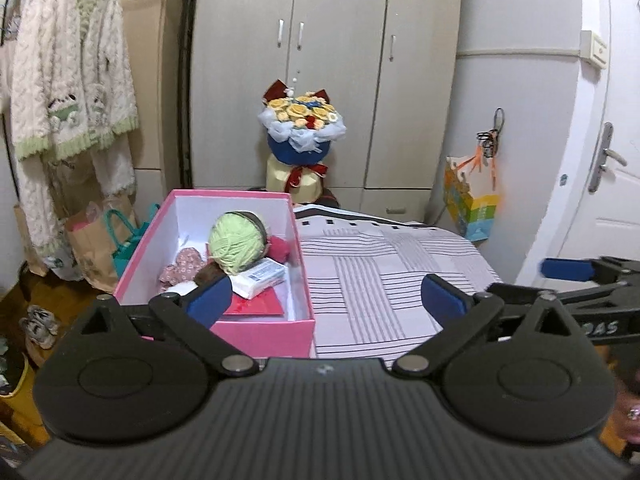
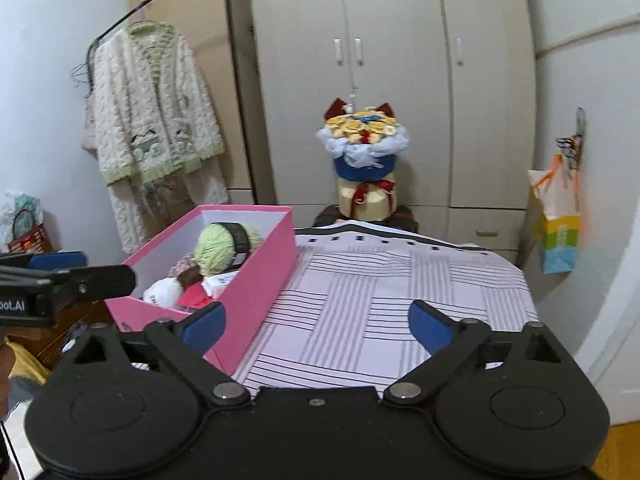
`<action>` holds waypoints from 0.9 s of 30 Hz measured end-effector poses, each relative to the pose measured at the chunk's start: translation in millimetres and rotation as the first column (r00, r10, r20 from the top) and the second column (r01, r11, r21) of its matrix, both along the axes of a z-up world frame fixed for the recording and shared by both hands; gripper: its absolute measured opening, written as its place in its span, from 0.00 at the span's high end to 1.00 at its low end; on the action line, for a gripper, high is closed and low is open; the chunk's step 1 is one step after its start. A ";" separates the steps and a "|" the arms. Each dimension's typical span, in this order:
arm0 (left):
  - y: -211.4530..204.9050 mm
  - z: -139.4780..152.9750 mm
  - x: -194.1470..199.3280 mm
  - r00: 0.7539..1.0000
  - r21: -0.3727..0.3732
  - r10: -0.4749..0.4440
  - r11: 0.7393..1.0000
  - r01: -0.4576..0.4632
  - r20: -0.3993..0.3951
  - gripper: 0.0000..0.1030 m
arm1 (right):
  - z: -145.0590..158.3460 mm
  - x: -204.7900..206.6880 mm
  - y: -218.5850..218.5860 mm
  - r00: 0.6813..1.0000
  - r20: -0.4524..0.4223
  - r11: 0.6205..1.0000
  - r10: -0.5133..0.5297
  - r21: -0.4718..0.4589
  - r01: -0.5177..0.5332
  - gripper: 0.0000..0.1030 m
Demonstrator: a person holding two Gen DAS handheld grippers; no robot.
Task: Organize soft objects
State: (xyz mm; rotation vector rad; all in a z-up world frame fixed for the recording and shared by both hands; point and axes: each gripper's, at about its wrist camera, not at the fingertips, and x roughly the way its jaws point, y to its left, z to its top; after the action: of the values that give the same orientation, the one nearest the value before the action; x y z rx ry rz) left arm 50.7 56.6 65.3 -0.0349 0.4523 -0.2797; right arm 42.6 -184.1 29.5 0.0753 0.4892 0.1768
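Both claws wide, empty: left claw (image 1: 326, 296), right claw (image 2: 318, 326). Soft things, yarn (image 1: 236, 242) included, sit in pink box (image 1: 264, 330) at bed's (image 1: 380, 264) left edge. I judge packing done; I scan bed for strays, avoid nudging box off edge.

left wrist: low over bed (image 1: 380, 264) | right wrist: alongside | shared: pink box (image 1: 256, 330), wardrobe (image 1: 332, 80)

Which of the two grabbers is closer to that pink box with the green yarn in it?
Left. The left gripper hangs right at the pink box, one fingertip overlapping its near wall. The right gripper sits off to the box's side, over the striped bedsheet.
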 end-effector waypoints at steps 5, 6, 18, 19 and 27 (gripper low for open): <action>-5.2 -3.7 6.1 1.000 0.020 0.009 1.000 -0.009 0.000 0.00 | -1.1 7.5 -10.2 0.989 -0.098 0.992 -0.115 0.043 0.119 0.00; -5.2 -4.4 9.4 1.000 0.017 0.024 1.000 -0.024 -0.009 0.00 | -1.3 7.3 -11.5 0.987 -0.094 0.990 -0.131 0.047 0.136 0.00; -1.5 -15.7 23.9 0.984 -0.010 0.172 0.985 -0.173 -0.048 0.00 | -14.4 4.7 -16.8 0.974 -0.046 0.974 -0.222 -0.065 0.219 0.00; -3.8 -17.6 24.2 0.983 0.008 0.180 0.984 -0.180 -0.044 0.00 | -15.7 5.7 -19.0 0.974 -0.058 0.975 -0.218 -0.048 0.216 0.00; -22.7 -29.0 19.1 0.985 0.092 0.171 0.981 -0.169 -0.016 0.00 | -20.2 1.9 -16.2 0.975 -0.070 0.977 -0.212 -0.043 0.209 0.00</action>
State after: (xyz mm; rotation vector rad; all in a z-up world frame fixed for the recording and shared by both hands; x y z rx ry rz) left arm 69.9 33.9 36.3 0.0114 0.4824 -0.0906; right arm 44.4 -200.3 9.4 0.0984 0.5550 -0.0429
